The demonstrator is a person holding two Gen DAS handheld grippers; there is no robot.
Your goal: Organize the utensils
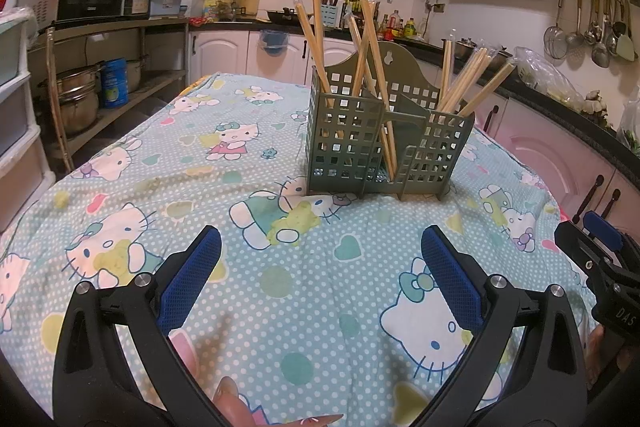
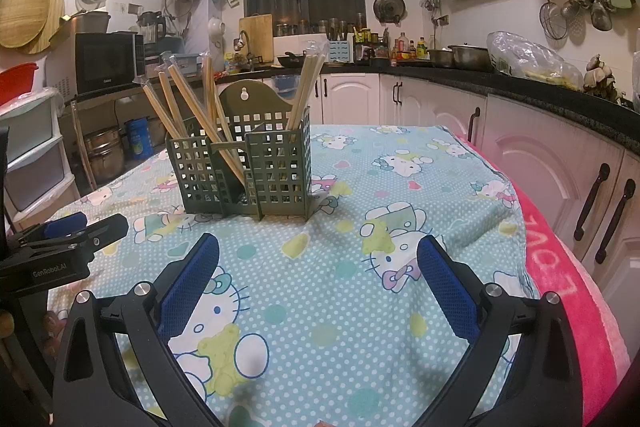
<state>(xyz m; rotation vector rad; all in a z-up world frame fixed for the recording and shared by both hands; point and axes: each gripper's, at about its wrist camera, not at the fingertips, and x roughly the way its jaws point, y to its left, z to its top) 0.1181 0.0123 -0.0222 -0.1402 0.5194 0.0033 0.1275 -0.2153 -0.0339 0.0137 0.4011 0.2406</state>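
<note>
A kitchen table under a cartoon-cat cloth [image 1: 280,155] fills the left wrist view; the left gripper [image 1: 320,247] hangs spread wide and empty, the green holder [image 1: 348,143] with chopsticks [image 1: 370,27] ahead, slightly right.

In the right wrist view, the right gripper [image 2: 318,255] gapes empty; the holder [image 2: 256,171] stands ahead-left.

Left gripper [image 1: 320,259]: jaws spread wide, nothing between the blue pads [image 1: 192,279], above a cartoon-print tablecloth [image 1: 280,291]. Ahead of the fingertips, well apart, stands a green lattice utensil holder [image 1: 372,139]; wooden chopsticks [image 1: 370,39] lean in its compartments. The right gripper [image 1: 600,251] appears beside it, at the right edge.
</note>
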